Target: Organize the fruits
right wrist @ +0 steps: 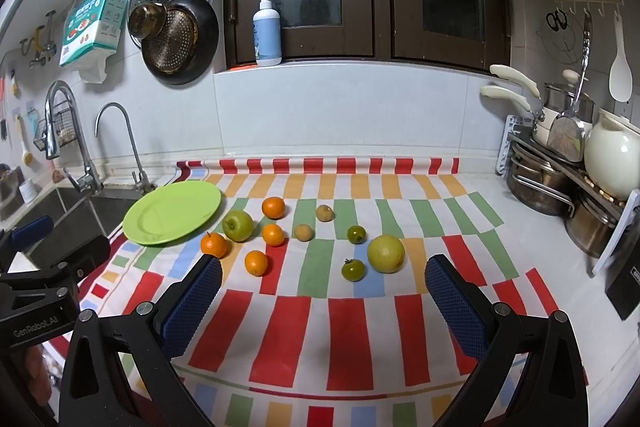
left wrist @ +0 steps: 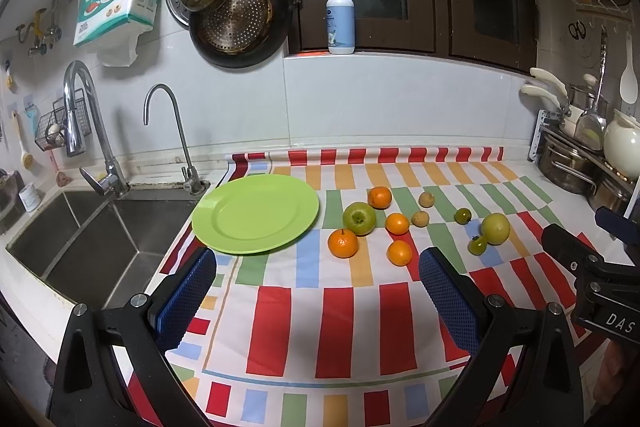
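Both left tongs [left wrist: 316, 263] and right tongs [right wrist: 324, 277] gape wide, empty; nudged tangerines [left wrist: 343, 243] could roll off the worktop's sink-side edge beside the green plate [left wrist: 224, 227].

On the table's striped cloth [right wrist: 320, 327] lie four oranges [right wrist: 273, 207], one green apple [right wrist: 238, 225], one larger yellow-green fruit [right wrist: 386, 253], two small green tomatoes [right wrist: 353, 270] and two small brown fruits [right wrist: 304, 232]. One green plate [right wrist: 172, 213] sits at the cloth's left edge.

Black frames, blue dimpled fingers [left wrist: 192, 291], silver screws.
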Demonstrator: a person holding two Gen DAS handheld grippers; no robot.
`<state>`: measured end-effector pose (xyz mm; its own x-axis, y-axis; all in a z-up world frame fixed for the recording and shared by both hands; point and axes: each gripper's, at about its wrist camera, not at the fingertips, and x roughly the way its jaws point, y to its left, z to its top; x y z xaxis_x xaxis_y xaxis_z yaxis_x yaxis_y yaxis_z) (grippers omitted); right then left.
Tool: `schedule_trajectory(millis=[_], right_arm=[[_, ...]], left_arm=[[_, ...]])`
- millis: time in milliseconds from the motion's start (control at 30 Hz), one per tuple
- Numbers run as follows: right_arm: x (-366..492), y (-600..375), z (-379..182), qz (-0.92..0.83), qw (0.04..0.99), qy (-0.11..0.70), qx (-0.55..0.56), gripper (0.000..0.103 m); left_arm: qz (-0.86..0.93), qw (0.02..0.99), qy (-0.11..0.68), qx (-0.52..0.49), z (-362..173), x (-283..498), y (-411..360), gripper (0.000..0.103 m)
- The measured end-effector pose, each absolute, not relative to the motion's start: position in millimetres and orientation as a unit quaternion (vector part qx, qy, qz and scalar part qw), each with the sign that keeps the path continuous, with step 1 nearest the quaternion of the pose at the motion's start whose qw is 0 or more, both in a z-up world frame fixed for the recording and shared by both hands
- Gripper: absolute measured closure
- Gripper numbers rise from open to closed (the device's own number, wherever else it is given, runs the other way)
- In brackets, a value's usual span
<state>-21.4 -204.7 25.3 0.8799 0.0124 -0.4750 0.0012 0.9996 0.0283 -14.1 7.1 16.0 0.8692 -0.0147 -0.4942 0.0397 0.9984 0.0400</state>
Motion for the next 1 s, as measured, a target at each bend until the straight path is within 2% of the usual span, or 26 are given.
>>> schedule_trajectory(millis=[1000], right_arm=[[-20.1,-204.8,23.3,0.005,0.969,0.245,0.012,0.001]], left_arm=[[-0.022,0.965,0.261,0.026,12.7,-8.7,3.6,0.0]])
